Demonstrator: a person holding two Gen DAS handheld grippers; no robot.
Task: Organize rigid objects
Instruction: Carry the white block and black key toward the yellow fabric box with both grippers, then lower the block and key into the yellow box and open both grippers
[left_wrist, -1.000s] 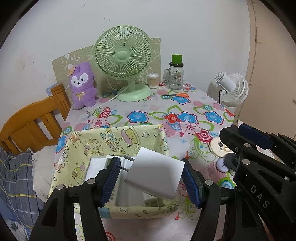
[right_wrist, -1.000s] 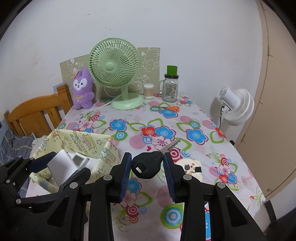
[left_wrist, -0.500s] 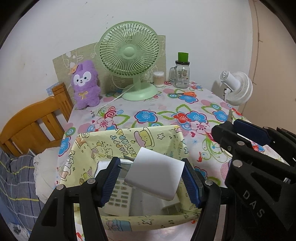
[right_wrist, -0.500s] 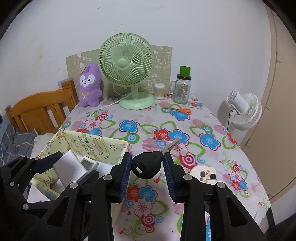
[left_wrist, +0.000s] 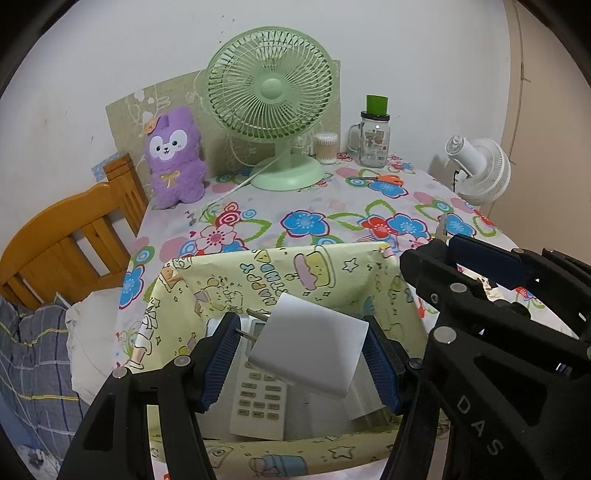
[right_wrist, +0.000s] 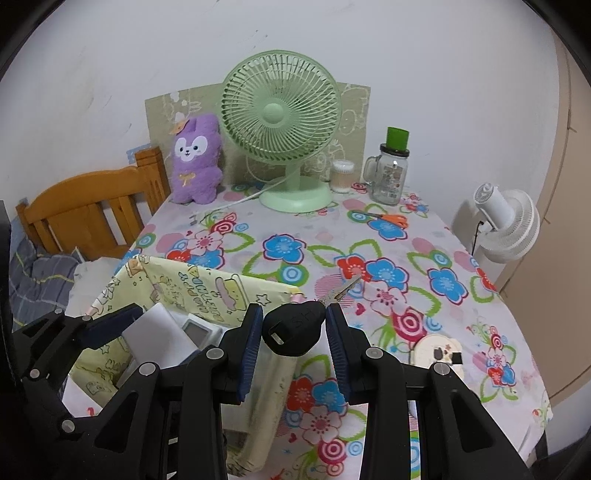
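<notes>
Both fingers clamped: left (left_wrist: 301, 354) on charger (left_wrist: 310, 350), right (right_wrist: 294, 330) on key (right_wrist: 295, 326).

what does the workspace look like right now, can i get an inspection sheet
surface: table under a flowered cloth.
job's things: yellow fabric bin at the near edge, with a white remote lying in it; white charger held above the bin; black-headed key held beside the bin.
clutter: green desk fan, purple plush, glass jar, cotton-swab tub, orange scissors, round coaster.
grippers: left gripper jaws closed on the charger; right gripper jaws closed on the key.
cables: white fan cord trailing across the cloth.
surroundings: wooden chair, white floor fan, bare wall.
</notes>
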